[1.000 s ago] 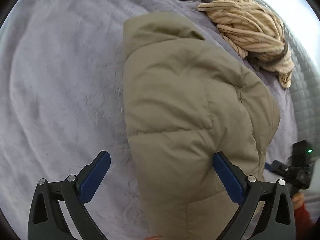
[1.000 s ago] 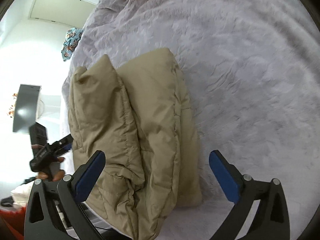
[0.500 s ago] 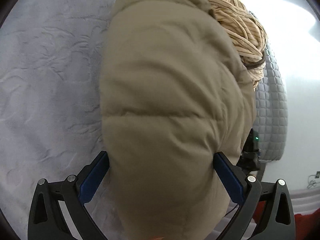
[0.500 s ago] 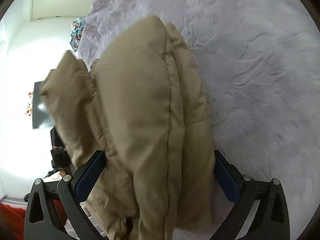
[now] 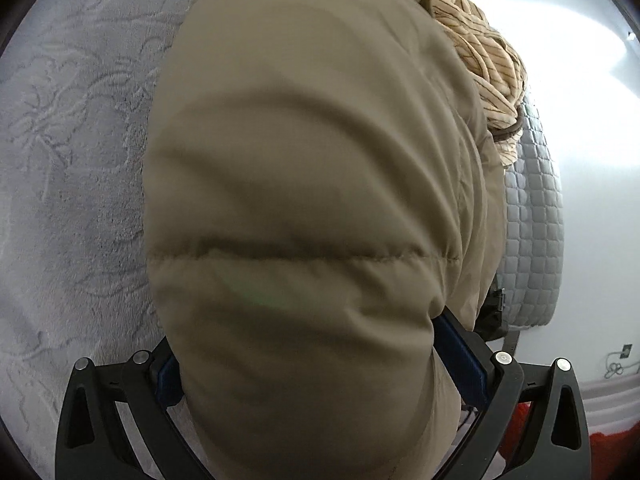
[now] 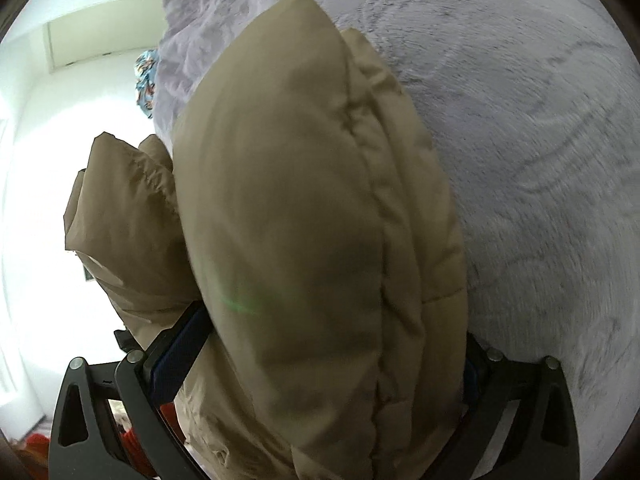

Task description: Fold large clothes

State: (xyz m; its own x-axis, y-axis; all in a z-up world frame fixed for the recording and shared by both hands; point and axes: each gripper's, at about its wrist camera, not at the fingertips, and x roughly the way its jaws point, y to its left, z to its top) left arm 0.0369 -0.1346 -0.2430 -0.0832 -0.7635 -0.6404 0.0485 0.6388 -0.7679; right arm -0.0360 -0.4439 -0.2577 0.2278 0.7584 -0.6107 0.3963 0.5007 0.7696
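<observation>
A folded tan puffer jacket (image 5: 304,200) lies on a pale lilac plush bedspread (image 5: 72,160) and fills most of both views. My left gripper (image 5: 316,364) has its jaws wide, one on each side of the jacket's bulk, pressing against it; its blue pads (image 5: 460,356) are partly hidden. In the right wrist view the jacket (image 6: 304,240) bulges between the jaws of my right gripper (image 6: 324,356), which also straddles it with the blue pad (image 6: 176,352) against the cloth. A loose fold (image 6: 120,216) hangs off to the left.
A cream striped knitted garment (image 5: 488,68) lies beyond the jacket. A grey quilted mattress edge (image 5: 528,232) drops off at the right. A patterned blue cloth (image 6: 145,80) sits at the bed's far edge. Red fabric (image 5: 616,452) shows low down.
Both grippers have moved forward onto the jacket, which went from lying ahead of the jaws to filling the space between them. The jaws stay wide.
</observation>
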